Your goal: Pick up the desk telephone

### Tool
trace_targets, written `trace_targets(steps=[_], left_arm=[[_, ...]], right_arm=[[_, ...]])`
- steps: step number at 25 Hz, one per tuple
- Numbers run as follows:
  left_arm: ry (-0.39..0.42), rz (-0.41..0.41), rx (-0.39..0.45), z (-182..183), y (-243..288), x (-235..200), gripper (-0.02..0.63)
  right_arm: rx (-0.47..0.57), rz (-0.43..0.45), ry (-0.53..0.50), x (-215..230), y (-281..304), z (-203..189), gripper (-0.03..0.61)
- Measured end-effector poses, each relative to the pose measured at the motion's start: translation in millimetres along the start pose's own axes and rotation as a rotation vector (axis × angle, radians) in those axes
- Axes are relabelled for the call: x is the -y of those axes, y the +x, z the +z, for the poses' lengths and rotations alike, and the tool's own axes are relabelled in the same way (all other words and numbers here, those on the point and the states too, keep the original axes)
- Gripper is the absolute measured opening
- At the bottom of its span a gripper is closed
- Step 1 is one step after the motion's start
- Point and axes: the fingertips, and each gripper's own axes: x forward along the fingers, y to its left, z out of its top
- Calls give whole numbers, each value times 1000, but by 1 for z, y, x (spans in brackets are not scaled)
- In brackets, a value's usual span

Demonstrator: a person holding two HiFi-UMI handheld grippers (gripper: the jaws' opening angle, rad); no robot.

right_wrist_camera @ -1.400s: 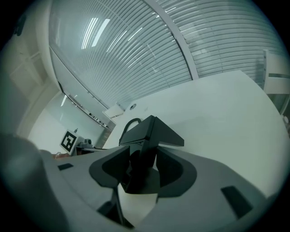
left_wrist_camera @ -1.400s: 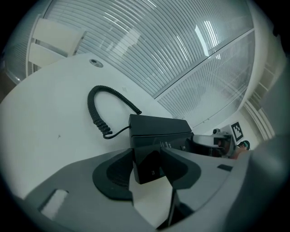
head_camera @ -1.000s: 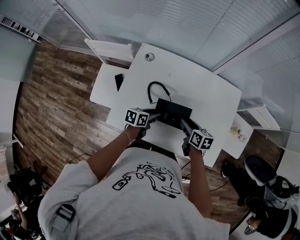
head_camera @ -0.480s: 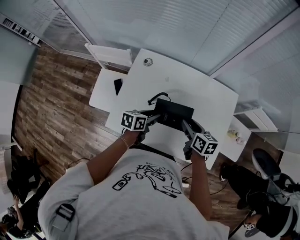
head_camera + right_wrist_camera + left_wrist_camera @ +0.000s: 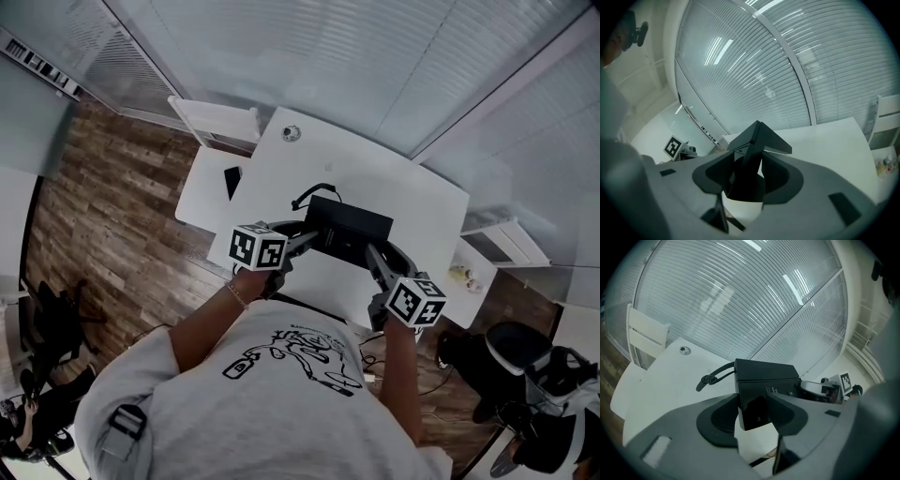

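The black boxy plastic desk telephone (image 5: pixel 349 228) was over the white worktop's (image 5: pixel 384 173) near edge, the left gripper (image 5: pixel 757 412) and right gripper (image 5: pixel 745 180) each with jaws clamped on one end — raising both evenly, with the black coiled cord (image 5: pixel 711 377) slack, looked wisest.

Left gripper (image 5: pixel 757 412) jaws closed on near end of black telephone (image 5: pixel 764 376), one jaw on each side. Coiled black cord (image 5: pixel 711 378) comes off the phone's left side and lies on the white desk (image 5: pixel 665 385). Small round fitting (image 5: pixel 684 350) at the desk's far corner. Right gripper (image 5: pixel 819 388) is against the phone's right end, with its marker cube (image 5: pixel 846 379) behind. White chair back (image 5: pixel 644 333) far left; slatted blinds (image 5: pixel 740 301) behind.
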Motion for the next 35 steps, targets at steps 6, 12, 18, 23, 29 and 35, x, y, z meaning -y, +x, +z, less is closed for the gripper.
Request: trace_targets(steps=[6, 12, 18, 23, 29, 35], left_arm=[[21, -13, 15, 25, -23, 26, 179], [45, -34, 40, 43, -44, 52, 179], [59, -57, 61, 58, -61, 73, 179], [87, -54, 81, 66, -73, 86, 179], [100, -57, 89, 61, -74, 87, 179], [100, -54, 85, 53, -76, 82, 179]], right_arm=[[43, 6, -21, -25, -21, 30, 176], [81, 13, -48, -48, -44, 52, 176], [119, 14, -86, -68, -63, 75, 176], [142, 21, -95, -78, -74, 83, 176], [159, 26, -106, -79, -77, 78, 176], [164, 28, -92, -81, -75, 69, 173]])
